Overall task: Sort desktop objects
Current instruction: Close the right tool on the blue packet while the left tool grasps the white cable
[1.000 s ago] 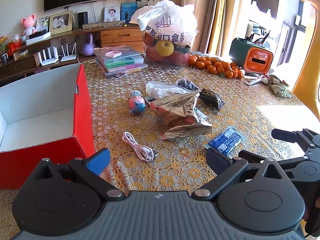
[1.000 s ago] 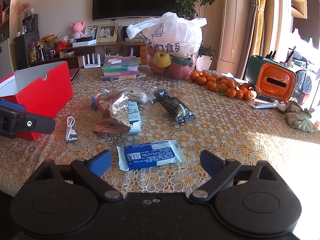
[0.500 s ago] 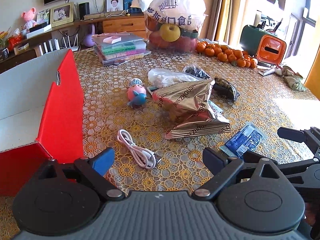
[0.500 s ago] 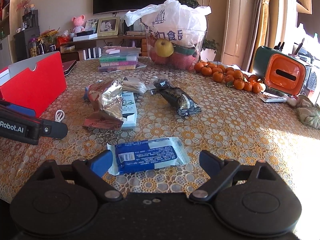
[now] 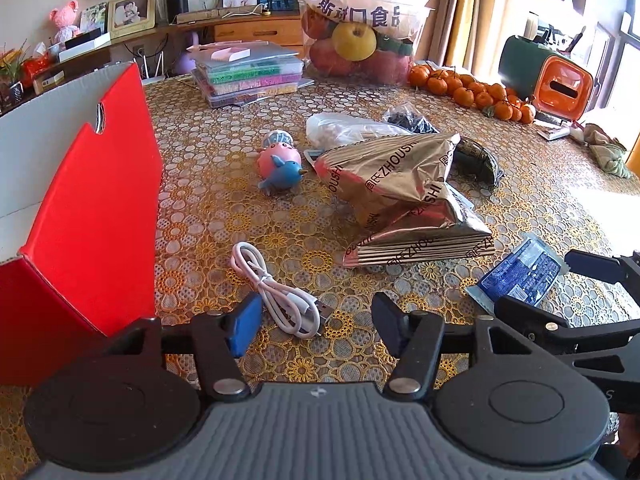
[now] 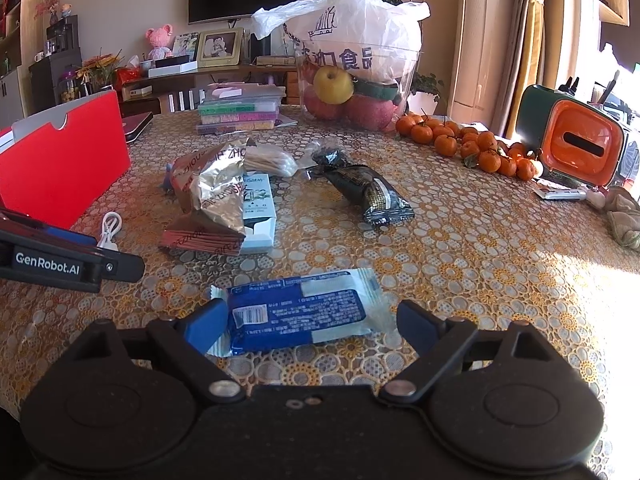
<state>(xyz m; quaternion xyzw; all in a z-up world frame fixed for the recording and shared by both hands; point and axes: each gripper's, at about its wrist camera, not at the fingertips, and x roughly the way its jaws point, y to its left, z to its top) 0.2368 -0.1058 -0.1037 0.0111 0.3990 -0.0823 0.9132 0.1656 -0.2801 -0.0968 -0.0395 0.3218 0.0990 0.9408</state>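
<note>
Left tool [image 5: 316, 322]: jaws wide apart, empty, straddling white cable [image 5: 276, 292] at lower centre, beside red box [image 5: 92, 216]. Right tool [image 6: 310, 326]: jaws wide apart, empty, flanking blue packet [image 6: 296, 312] lying flat on counter [image 6: 480, 264], lower centre.

You have brought your left gripper [image 5: 316, 322] down around the white cable [image 5: 276, 290] and your right gripper [image 6: 310, 322] around the blue packet [image 6: 298, 316].
</note>
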